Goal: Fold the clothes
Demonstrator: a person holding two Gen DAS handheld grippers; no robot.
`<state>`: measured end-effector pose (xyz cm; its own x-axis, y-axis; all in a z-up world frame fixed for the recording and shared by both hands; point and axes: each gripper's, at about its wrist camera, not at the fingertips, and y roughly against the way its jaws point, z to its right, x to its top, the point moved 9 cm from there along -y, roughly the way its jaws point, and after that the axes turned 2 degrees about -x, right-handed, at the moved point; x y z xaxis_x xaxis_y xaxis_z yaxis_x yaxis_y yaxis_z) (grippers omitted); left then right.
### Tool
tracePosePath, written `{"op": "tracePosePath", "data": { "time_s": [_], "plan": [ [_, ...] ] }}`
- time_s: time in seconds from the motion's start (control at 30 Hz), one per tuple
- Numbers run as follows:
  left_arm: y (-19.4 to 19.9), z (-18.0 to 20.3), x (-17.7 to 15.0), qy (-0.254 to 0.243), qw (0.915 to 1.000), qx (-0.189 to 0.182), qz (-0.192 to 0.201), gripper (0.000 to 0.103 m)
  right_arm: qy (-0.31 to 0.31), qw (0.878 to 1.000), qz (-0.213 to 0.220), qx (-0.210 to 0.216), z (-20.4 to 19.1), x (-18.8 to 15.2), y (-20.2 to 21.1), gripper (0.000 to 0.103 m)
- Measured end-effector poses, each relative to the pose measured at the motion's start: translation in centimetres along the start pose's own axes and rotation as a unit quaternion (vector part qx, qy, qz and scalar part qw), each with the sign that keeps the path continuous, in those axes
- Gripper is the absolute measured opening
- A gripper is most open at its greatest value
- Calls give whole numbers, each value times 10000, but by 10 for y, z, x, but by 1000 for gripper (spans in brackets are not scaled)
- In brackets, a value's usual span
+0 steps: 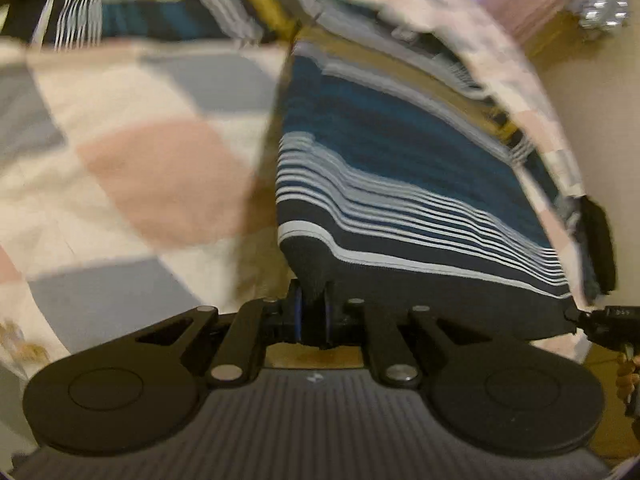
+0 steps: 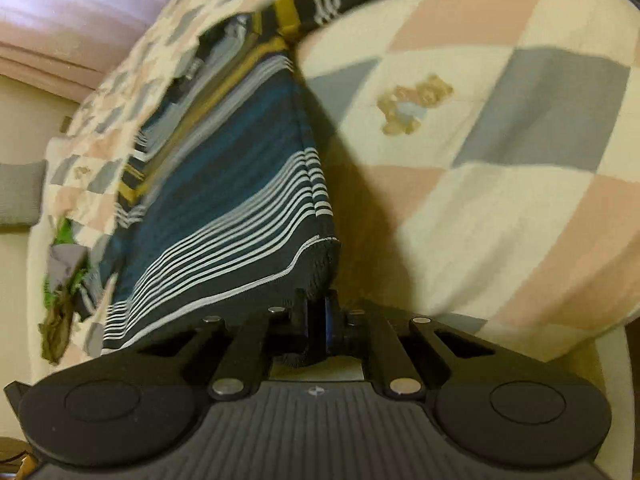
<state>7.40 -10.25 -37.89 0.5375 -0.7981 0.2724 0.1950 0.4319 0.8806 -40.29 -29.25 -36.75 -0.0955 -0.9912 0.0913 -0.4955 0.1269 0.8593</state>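
Observation:
A striped shirt (image 1: 400, 152), navy and teal with white and mustard bands, is held up off a bed by its dark hem. My left gripper (image 1: 313, 312) is shut on the hem's left corner. My right gripper (image 2: 318, 316) is shut on the hem's right corner; the shirt (image 2: 224, 184) stretches away from it to the left. The hem runs taut between the two grippers. The right gripper's black body (image 1: 600, 316) shows at the right edge of the left wrist view. The shirt's far end, with its collar, lies on the bed.
A checked quilt (image 2: 500, 200) in cream, pink and grey with a teddy bear print covers the bed (image 1: 132, 160). A small heap of green and grey clothes (image 2: 64, 276) lies at the bed's far left. A pink curtain (image 2: 60, 12) hangs behind.

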Motion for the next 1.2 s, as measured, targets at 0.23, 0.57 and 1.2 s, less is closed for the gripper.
{"op": "tracePosePath", "data": {
  "time_s": [0.23,0.57,1.2],
  "plan": [
    [-50,-22,-20,150,9983,399,-399,8,-166,9972,-356,-640,35,-19,-60,6],
    [-43,-28,-26,-32,9933,934,-682,11,-40,9939,-351,-1047,37,-13,-57,32],
    [-61,13,-48,363,9864,1350,-869,15,3144,9266,-377,-2029,-20,-33,-68,32]
  ]
}}
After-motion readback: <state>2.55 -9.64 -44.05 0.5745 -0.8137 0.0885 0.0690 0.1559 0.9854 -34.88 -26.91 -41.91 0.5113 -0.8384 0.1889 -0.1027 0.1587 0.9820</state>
